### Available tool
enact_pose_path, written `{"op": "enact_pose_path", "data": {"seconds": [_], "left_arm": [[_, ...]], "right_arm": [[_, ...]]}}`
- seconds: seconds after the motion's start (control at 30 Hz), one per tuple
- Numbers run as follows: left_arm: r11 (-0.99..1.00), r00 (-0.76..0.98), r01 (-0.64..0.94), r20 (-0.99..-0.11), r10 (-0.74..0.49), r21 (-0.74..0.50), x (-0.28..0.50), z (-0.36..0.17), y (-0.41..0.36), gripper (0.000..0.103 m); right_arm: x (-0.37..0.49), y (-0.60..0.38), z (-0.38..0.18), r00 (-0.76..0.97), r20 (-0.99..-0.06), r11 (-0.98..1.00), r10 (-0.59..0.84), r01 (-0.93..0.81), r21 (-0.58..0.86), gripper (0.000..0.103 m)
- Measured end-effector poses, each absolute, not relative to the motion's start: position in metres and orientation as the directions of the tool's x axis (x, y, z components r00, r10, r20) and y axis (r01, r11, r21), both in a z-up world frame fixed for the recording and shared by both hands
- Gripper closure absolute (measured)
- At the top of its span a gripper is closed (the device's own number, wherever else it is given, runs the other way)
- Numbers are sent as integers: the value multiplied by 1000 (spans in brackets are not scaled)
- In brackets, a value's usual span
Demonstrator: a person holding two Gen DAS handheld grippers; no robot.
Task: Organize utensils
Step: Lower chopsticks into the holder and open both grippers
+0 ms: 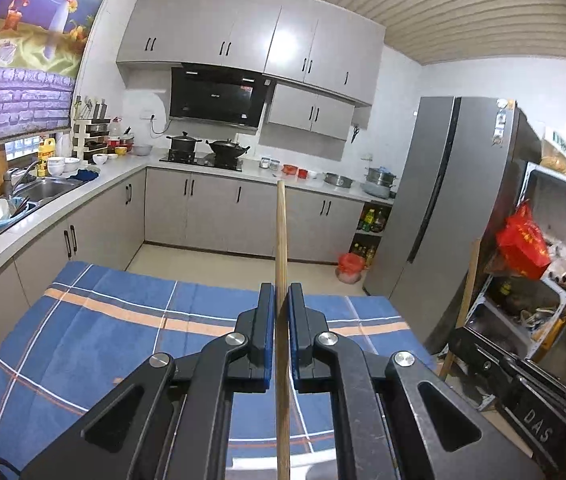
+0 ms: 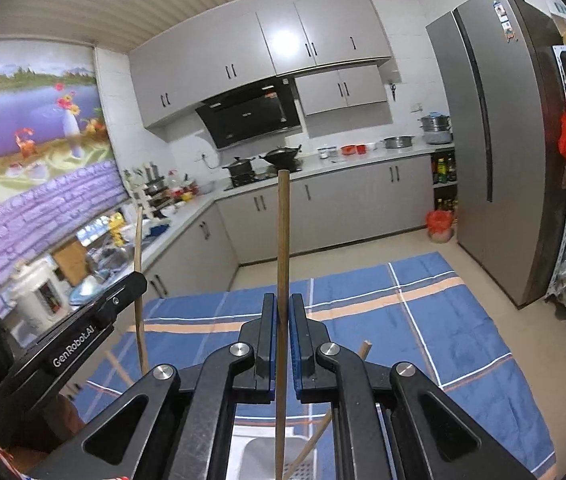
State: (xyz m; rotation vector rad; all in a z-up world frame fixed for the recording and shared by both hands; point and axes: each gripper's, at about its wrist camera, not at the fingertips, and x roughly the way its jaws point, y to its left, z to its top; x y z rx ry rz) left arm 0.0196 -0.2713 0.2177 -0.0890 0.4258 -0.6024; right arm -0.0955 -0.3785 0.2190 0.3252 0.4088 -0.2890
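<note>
The left claw (image 1: 281, 300) is clamped on a wooden chopstick (image 1: 281, 240) whose free end points to twelve o'clock. Across from it, at its four o'clock, the right claw (image 2: 281, 308) is clamped on a second chopstick (image 2: 282, 240), equally upright. Both hang above the table's blue plaid cloth (image 1: 103, 320). More sticks (image 2: 311, 444) lean beside a white holder (image 2: 259, 452) at six o'clock below the right claw. Judging by this, the carry step is in hand; next, each stick needs lowering into that holder.

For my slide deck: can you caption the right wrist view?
Right tongs shut on an upright wooden chopstick above the blue plaid cloth, kitchen behind.
</note>
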Motion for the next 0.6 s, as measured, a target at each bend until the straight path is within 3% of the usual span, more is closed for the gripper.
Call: {"op": "enact_pose_path", "data": {"seconds": [0.27,0.6], "left_arm": [[829,714,534,-436,-547,-166,28,176,-288,97],[840,708,511,-465,-532,-183,17,174,-274,96]], "right_arm": [[-92,-380,184,847,-497,909,-188,341,238,97],[-103,-380,156,813,-569,904,-126,331,272,96]]}}
